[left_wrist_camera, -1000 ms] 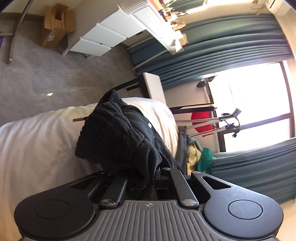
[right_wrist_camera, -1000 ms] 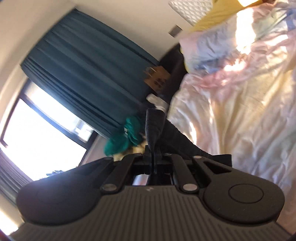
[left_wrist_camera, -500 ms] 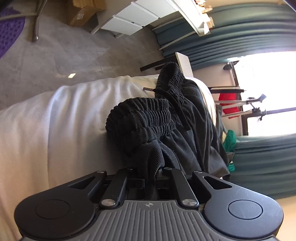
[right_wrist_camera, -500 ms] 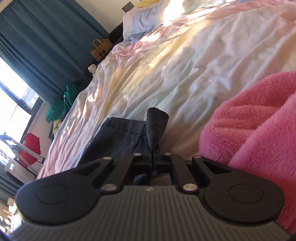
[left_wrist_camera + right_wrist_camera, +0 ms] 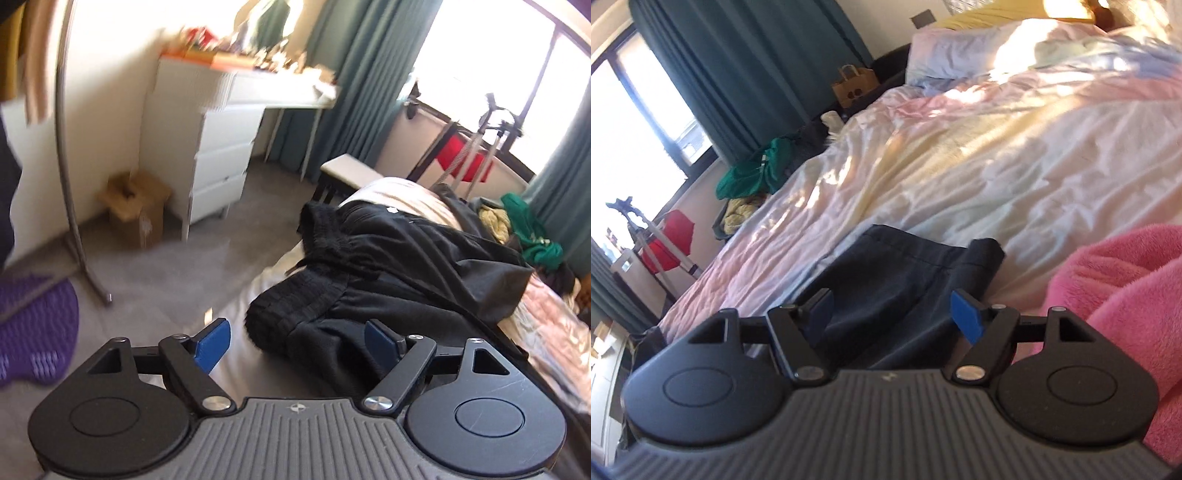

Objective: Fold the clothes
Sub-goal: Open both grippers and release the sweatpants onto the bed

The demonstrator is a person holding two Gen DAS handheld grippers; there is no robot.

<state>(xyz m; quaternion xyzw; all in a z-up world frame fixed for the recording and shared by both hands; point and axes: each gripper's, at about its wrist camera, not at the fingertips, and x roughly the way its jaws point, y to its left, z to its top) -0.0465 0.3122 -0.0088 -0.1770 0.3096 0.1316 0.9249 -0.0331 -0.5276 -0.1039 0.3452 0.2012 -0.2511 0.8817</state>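
- left tongs (image 5: 297, 341) spread wide, gripping nothing, hovering level right over the black shorts (image 5: 388, 280) on the bed (image 5: 546, 321)
- right tongs (image 5: 892, 314) also wide open, empty, shorts' hem just ahead, pink blanket (image 5: 1126, 295) off to their right

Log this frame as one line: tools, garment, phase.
left tool: open, off cloth | right tool: open, off cloth | black shorts: lying on bed, beside pink blanket | phase: released

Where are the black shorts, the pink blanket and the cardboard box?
black shorts (image 5: 399, 273): left wrist view, middle of the fabric.
pink blanket (image 5: 1126, 280): right wrist view, fluffy top.
cardboard box (image 5: 138, 203): left wrist view, front face.
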